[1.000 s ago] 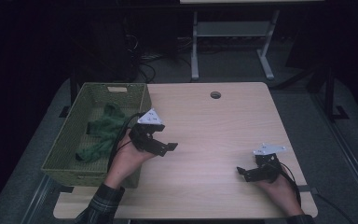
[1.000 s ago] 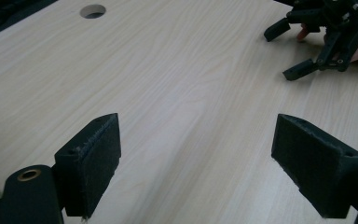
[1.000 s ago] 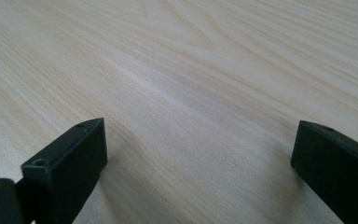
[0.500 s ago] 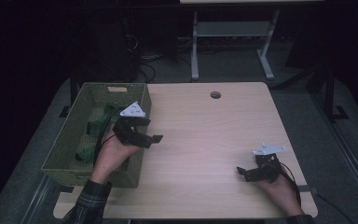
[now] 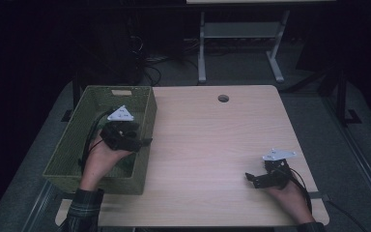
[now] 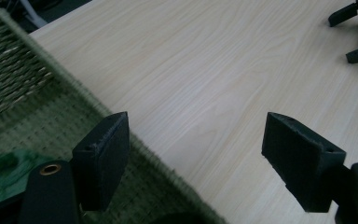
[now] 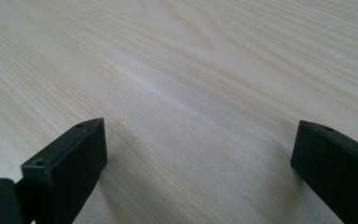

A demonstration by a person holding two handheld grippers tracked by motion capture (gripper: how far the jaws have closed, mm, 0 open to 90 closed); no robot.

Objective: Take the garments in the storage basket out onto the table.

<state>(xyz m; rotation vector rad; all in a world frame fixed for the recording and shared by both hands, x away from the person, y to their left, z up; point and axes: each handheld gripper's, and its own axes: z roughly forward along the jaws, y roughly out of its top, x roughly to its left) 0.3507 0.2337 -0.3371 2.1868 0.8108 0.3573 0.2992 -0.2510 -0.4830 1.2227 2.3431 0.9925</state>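
My left gripper (image 5: 144,142) hangs over the right rim of a green woven basket (image 5: 96,183), its jaws pointing toward the table. In the left gripper view the left gripper (image 6: 196,140) stands open with nothing between its pads; its jaws have just been closing a little. A green cloth (image 6: 0,172) lies in the basket (image 6: 18,84) under the near jaw. My right gripper (image 5: 252,179) rests low at the table's front right. In the right gripper view the right gripper (image 7: 200,154) is open over bare wood. Its jaws (image 6: 354,32) also show far off in the left gripper view.
The light wooden table (image 5: 212,145) has a round cable hole (image 5: 223,98) near its far edge. The basket takes up the table's left side. Behind the table stands a white metal frame (image 5: 236,34) on a dark floor with cables.
My left hand has carried its gripper leftward, from beside the basket to over the basket's right rim. The right hand has kept still.
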